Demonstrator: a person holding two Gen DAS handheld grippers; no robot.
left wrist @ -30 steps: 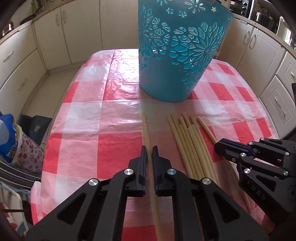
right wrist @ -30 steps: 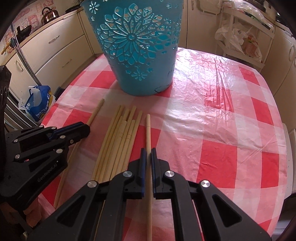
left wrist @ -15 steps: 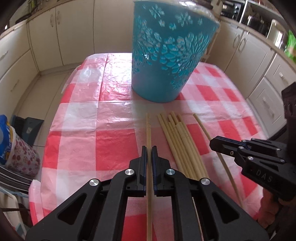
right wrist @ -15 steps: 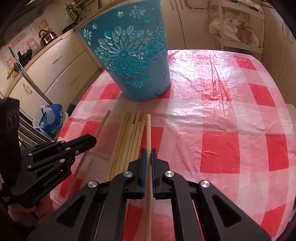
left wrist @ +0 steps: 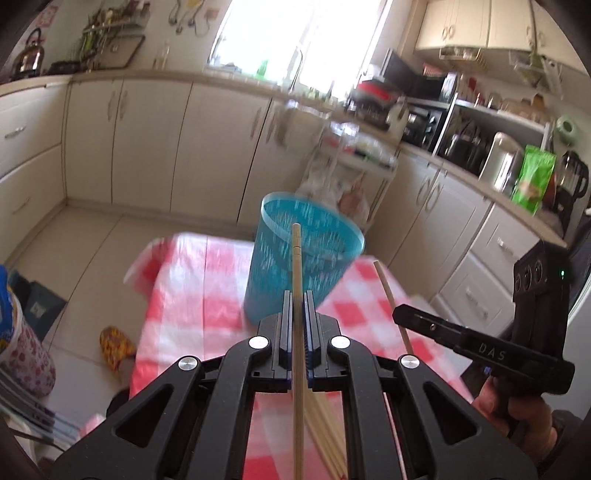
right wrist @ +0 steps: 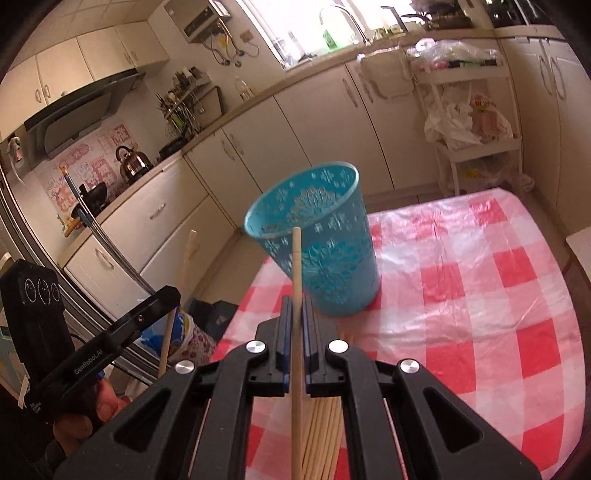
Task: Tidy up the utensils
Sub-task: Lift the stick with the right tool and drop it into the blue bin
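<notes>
Both chopsticks have risen off the surface, tips now pointing toward the blue basket. Left hand-held gripper is clamped on one chopstick; right hand-held gripper is clamped on another chopstick.

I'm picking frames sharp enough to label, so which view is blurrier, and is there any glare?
Left wrist view: the blue basket and checked tablecloth are smeared by motion, the window blown out; the left tool and its chopstick stay sharp. Right wrist view: basket nearly crisp, sheen on the tablecloth, fisheye bending the cabinets.
</notes>
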